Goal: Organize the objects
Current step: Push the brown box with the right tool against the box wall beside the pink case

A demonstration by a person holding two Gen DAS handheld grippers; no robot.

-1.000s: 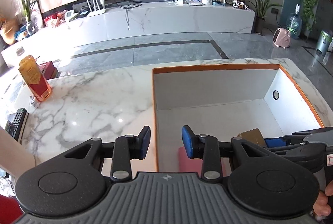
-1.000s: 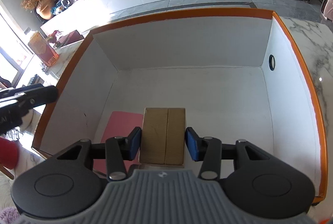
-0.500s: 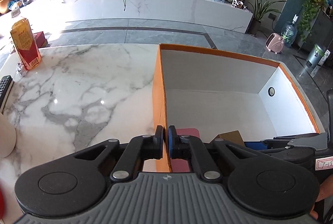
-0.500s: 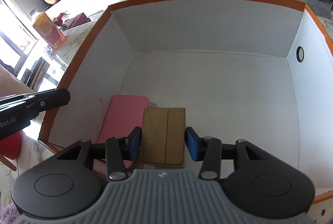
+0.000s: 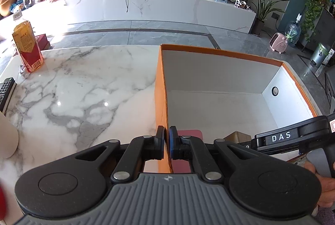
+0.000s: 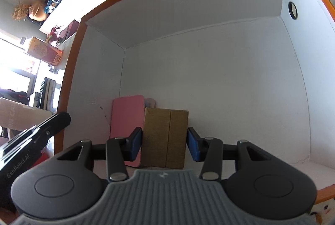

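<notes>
An orange box with white inside (image 5: pixel 161 86) stands on the marble table. My left gripper (image 5: pixel 166 142) is shut on the box's left wall near its front corner. In the right wrist view the box (image 6: pixel 188 40) holds a brown cardboard box (image 6: pixel 165 139) and a flat pink item (image 6: pixel 126 118) beside it on the left. My right gripper (image 6: pixel 164 146) is shut on the cardboard box, low inside the orange box near the front left. The cardboard box (image 5: pixel 237 137) and pink item (image 5: pixel 189 134) also show in the left wrist view.
A red and yellow carton (image 5: pixel 27 47) stands at the table's far left, a remote (image 5: pixel 6 91) lies at the left edge. A white rounded object (image 5: pixel 7 137) sits at the near left. The right gripper's body (image 5: pixel 293 137) crosses the box's front right.
My left gripper closed on the box's left wall and stays clamped. My right gripper has carried the cardboard box lower, next to the pink item, and the view has tilted.
</notes>
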